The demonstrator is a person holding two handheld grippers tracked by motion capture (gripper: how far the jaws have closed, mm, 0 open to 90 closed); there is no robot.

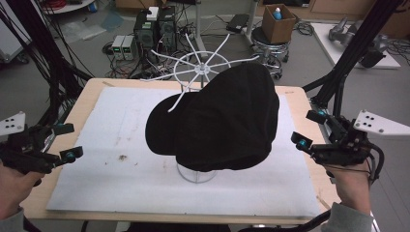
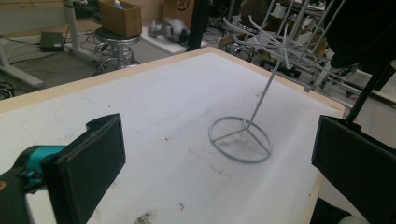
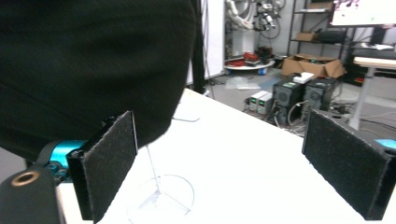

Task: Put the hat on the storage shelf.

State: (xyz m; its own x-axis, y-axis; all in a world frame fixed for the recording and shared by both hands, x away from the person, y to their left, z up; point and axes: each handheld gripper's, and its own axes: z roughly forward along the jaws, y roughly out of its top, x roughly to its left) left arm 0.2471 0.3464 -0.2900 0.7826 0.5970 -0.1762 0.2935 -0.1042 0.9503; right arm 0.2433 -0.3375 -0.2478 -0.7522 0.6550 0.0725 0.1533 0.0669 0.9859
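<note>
Black cap (image 1: 227,116) hangs on white rack (image 1: 200,67), probably to keep its shape. Left gripper (image 1: 67,141) and right gripper (image 1: 309,129) flank the rack, jaws spread, empty.

The room is lit evenly from above. The white mat (image 1: 121,145) looks bright, glaring in the right gripper view. The black hat (image 1: 222,121) shows no detail. Close tongs look blurry.
</note>
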